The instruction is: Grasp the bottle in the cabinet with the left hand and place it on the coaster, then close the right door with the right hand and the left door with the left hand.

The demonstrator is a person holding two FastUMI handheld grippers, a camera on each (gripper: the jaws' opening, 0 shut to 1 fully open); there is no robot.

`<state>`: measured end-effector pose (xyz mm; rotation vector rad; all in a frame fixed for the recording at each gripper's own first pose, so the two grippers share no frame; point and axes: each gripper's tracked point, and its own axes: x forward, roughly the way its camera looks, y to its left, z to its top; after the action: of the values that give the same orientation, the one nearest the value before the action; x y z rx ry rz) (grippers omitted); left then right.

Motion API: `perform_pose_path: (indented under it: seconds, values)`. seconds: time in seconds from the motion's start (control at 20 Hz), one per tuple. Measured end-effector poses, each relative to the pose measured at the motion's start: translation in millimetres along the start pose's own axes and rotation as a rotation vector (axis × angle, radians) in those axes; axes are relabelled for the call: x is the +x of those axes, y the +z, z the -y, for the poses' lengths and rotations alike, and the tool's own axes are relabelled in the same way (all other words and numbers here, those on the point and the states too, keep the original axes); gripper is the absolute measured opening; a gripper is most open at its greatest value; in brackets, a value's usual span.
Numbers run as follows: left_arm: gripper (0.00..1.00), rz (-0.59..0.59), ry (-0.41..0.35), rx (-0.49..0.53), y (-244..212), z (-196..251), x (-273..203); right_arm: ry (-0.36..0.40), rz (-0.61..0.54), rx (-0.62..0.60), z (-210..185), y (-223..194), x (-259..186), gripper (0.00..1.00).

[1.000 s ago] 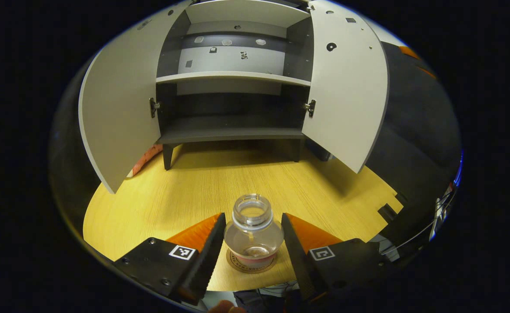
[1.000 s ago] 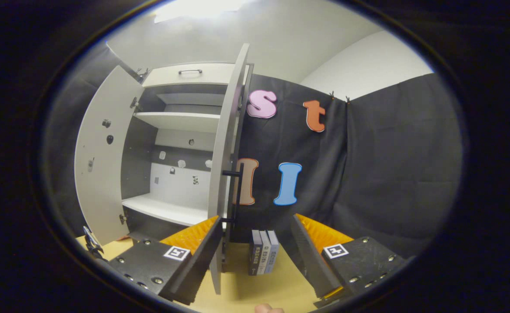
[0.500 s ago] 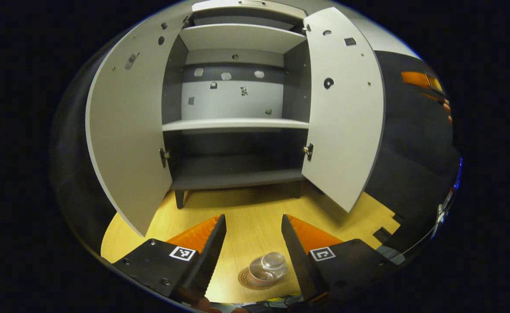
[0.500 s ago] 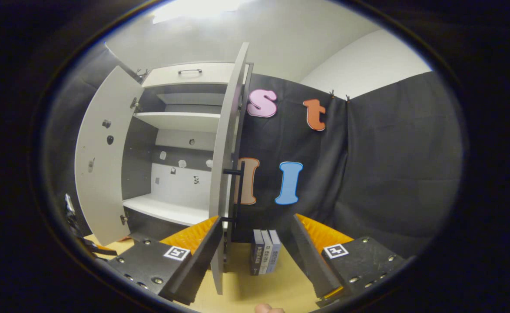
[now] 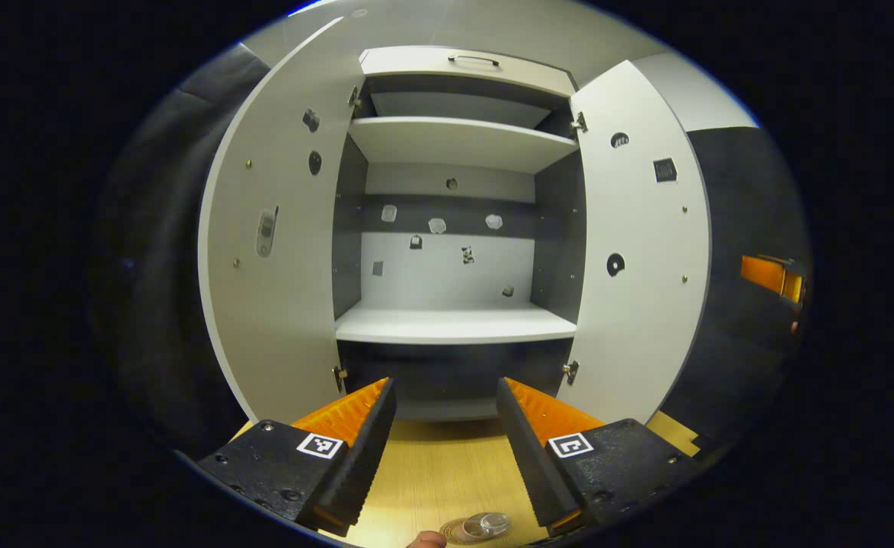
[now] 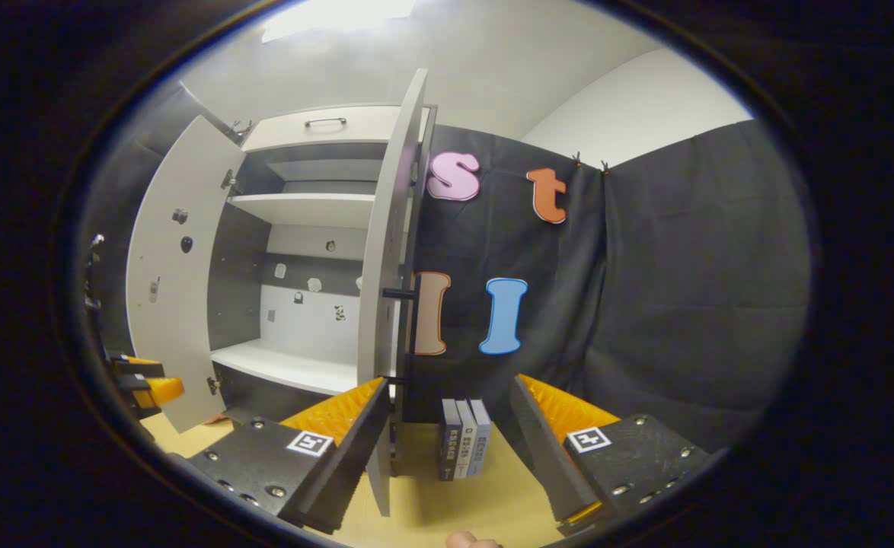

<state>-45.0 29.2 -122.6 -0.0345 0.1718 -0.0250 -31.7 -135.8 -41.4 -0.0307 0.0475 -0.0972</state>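
The bottle (image 5: 486,524) stands on the coaster (image 5: 456,531) at the very bottom edge of the left gripper view, below and behind my left gripper (image 5: 445,426), whose fingers are spread apart with nothing between them. A second ago those same fingers bracketed the bottle closely at the lower centre of the frame; since then I have lifted and pulled back, so the bottle has slid down and shrunk toward the frame's bottom while the cabinet (image 5: 454,228) has risen to fill the middle. I judge the placing step finished and the bottle safely released.

Both doors are wide open. In the left gripper view the left door (image 5: 279,259) sits left of centre and the right door (image 5: 641,251) right of centre, with bare shelves between them. In the right gripper view my right gripper (image 6: 447,449) also has its fingers apart and empty, low in the frame, and the right door (image 6: 386,289) shows edge-on just above my lower-left finger, its dark handle (image 6: 410,335) beside it. That view has barely shifted over the second, though my left gripper (image 6: 146,387) has come into sight at the far left edge. A few books (image 6: 464,440) stand on the tabletop (image 6: 447,502) between my fingers. Next I expect to push the right door shut.
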Motion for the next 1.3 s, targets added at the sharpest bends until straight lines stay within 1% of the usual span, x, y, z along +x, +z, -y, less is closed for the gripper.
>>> perform_pose_path:
  seconds: [0.15,0.3,0.35,0.4,0.5,0.55,0.6,0.65,0.75,0.8,0.85,0.9,0.95,1.1,1.15,1.2,1.3]
  values:
    - [0.85,0.049,0.023,0.012,32,-4,-2,-0.002,0.001,0.000,0,0,8,0.96]
    - [0.90,0.085,0.058,0.007,61,-14,-6,-0.007,0.004,-0.001,1,1,21,0.96]
    - [0.95,0.091,0.074,0.002,67,-20,-9,-0.007,0.001,0.001,0,2,25,0.96]
    - [0.96,0.094,0.087,-0.004,73,-25,-11,-0.005,-0.001,0.004,-2,1,31,0.96]
    - [0.96,0.105,0.121,-0.015,82,-39,-16,-0.001,-0.008,0.008,-6,-2,41,0.96]
    - [0.94,0.110,0.141,-0.017,84,-46,-20,0.004,-0.013,0.014,-9,-3,45,0.96]
    - [0.96,0.114,0.160,-0.018,85,-54,-23,0.012,-0.015,0.022,-13,-3,49,0.96]
    - [0.96,0.119,0.177,-0.018,85,-60,-25,0.020,-0.017,0.031,-18,-3,51,0.96]
    - [0.96,0.120,0.206,-0.022,83,-71,-30,0.011,-0.014,0.037,-15,-2,53,0.96]
    - [0.93,0.117,0.218,-0.028,81,-76,-31,0.025,-0.012,0.045,-19,-1,54,0.96]
    - [0.94,0.114,0.227,-0.035,80,-79,-33,0.048,-0.016,0.048,-22,-2,55,0.95]
    - [0.96,0.113,0.232,-0.045,79,-82,-33,0.067,-0.016,0.052,-23,-2,54,0.95]
    - [0.94,0.115,0.234,-0.055,79,-84,-33,0.081,-0.018,0.050,-25,-1,54,0.95]
    - [0.94,0.123,0.228,-0.084,81,-84,-27,0.122,-0.014,0.042,-37,0,57,0.95]
    - [0.97,0.123,0.222,-0.090,81,-83,-26,0.139,-0.014,0.041,-43,2,57,0.95]
    - [0.94,0.123,0.215,-0.094,81,-82,-24,0.158,-0.013,0.044,-50,1,56,0.95]
    - [0.94,0.125,0.207,-0.091,82,-80,-22,0.201,-0.011,0.046,-64,2,57,0.95]
